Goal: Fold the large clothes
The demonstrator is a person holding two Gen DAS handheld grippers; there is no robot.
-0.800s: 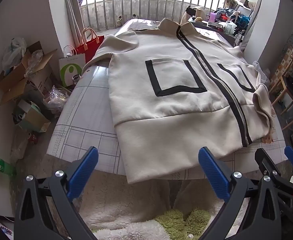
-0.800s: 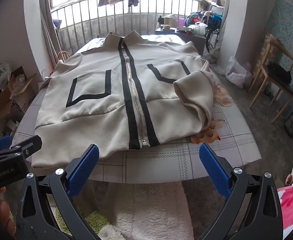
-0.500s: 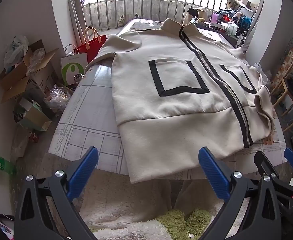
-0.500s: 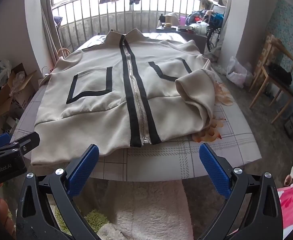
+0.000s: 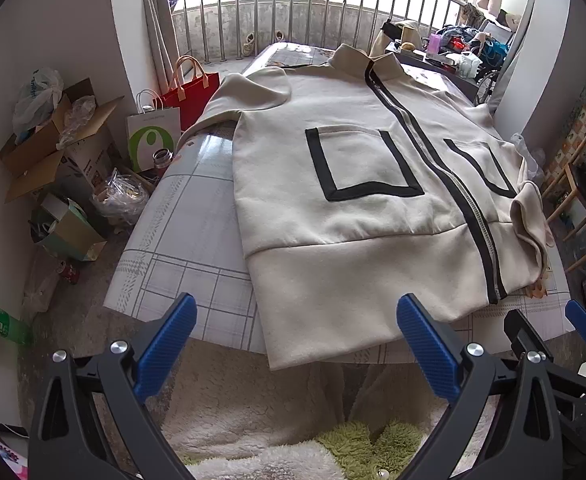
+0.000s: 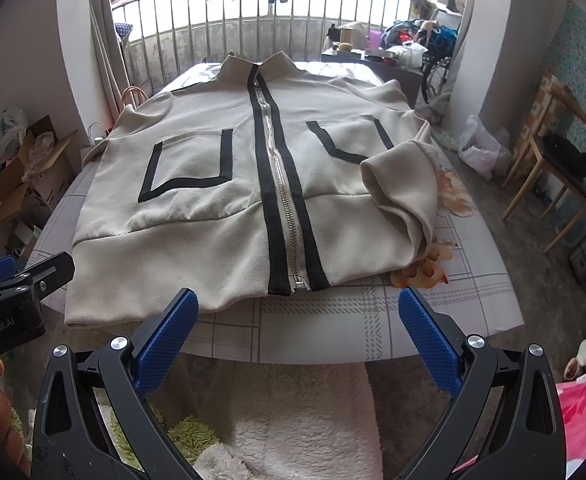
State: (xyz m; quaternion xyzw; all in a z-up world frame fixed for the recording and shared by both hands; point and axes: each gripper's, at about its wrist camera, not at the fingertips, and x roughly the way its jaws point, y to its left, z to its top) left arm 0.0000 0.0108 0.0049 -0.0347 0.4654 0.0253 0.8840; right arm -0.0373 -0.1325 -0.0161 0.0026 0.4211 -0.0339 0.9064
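A beige zip jacket (image 5: 357,208) with black pocket trim lies front up on the table (image 5: 189,216), collar far, hem near me. It also shows in the right wrist view (image 6: 221,208). Its right sleeve (image 6: 405,184) is folded in over the body; the left sleeve (image 5: 229,104) hangs off the far left edge. My left gripper (image 5: 293,348) is open and empty, just short of the hem's left corner. My right gripper (image 6: 297,332) is open and empty in front of the zipper's lower end. Each gripper shows at the edge of the other's view.
Cardboard boxes (image 5: 49,148), paper bags (image 5: 153,132) and a green bottle (image 5: 1,322) crowd the floor on the left. A wooden chair (image 6: 553,172) stands on the right. A fluffy white and green rug (image 6: 293,420) lies below the table's near edge. A railing (image 6: 293,20) closes the far side.
Both grippers have drifted slightly; the jacket sits a little further right in the left wrist view. The jacket itself has not moved. Both grippers stay open.
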